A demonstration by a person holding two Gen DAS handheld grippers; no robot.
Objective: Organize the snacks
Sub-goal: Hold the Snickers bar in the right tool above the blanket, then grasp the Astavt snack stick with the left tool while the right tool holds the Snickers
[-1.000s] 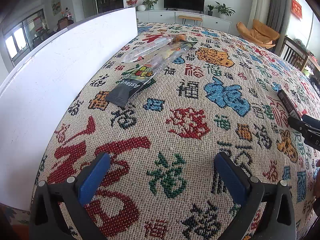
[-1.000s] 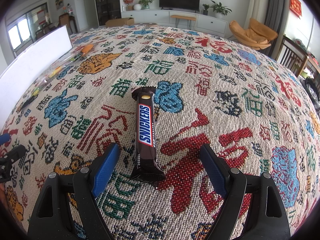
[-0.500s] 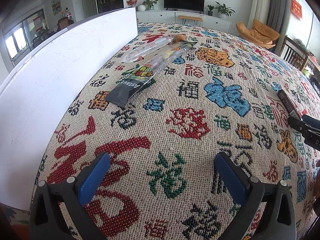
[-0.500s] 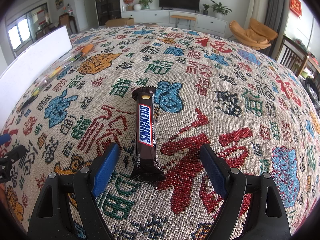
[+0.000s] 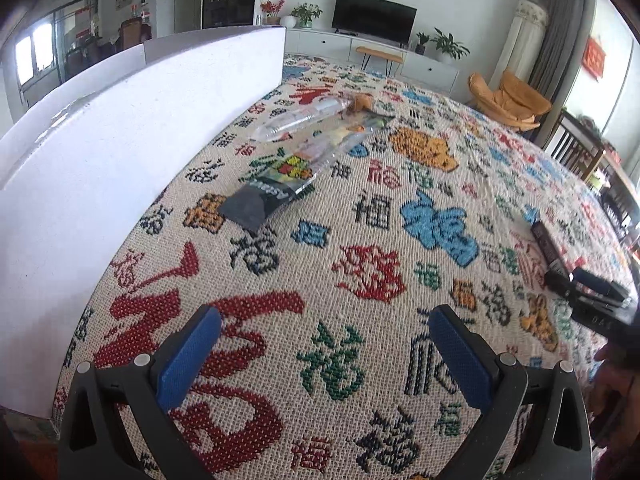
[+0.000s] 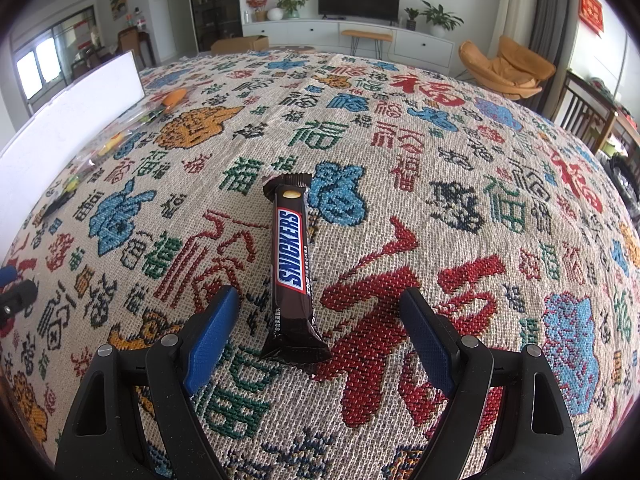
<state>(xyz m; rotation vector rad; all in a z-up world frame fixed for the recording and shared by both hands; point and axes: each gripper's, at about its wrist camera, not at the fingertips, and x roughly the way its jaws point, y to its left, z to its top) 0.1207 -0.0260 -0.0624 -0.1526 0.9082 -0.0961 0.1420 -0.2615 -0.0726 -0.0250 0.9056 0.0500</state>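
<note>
A brown Snickers bar [image 6: 291, 264] lies lengthwise on the patterned cloth. Its near end sits between the blue pads of my right gripper [image 6: 320, 316], which is open and not touching it. The same bar [image 5: 547, 245] shows at the far right of the left wrist view, beside the right gripper's tip [image 5: 588, 292]. My left gripper [image 5: 324, 340] is open over bare cloth, nothing between its pads. Ahead of it lie a dark-ended clear snack packet [image 5: 296, 172] and a second clear packet [image 5: 304, 120], side by side near the white board.
A tall white board [image 5: 120, 152] stands along the left edge of the table; it shows too in the right wrist view [image 6: 64, 120]. The woven cloth [image 6: 440, 184] covers the whole table. Chairs [image 5: 576, 152] stand off the right side.
</note>
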